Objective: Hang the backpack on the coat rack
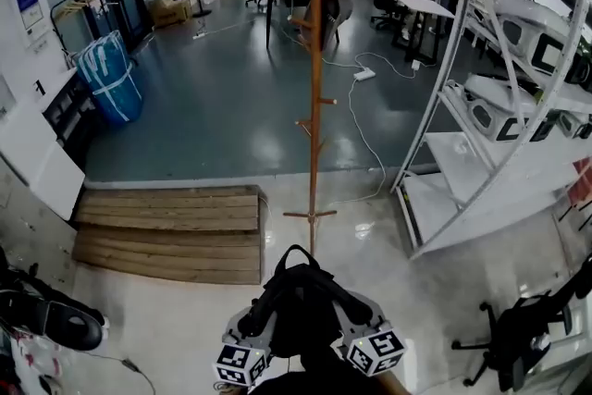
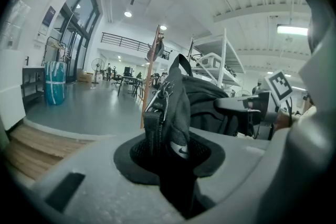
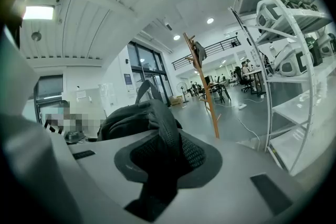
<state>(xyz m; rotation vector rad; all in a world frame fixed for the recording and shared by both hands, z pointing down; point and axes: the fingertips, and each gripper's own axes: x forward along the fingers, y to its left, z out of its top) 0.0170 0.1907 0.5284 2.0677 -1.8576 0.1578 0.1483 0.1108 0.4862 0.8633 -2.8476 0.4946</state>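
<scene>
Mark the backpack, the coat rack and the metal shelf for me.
backpack [image 1: 301, 314], head view, on its black body.
coat rack [image 1: 315, 88], head view, on the middle of the wooden pole.
shelf [image 1: 472, 164], head view, on a white lower board.

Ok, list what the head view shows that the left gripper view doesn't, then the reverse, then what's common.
Head view only: the black office chair at lower right and the white power strip on the floor. Left gripper view only: a ceiling light and a zipper pull up close. Both: the backpack, the wooden coat rack, the blue bag and the white shelving.
</scene>
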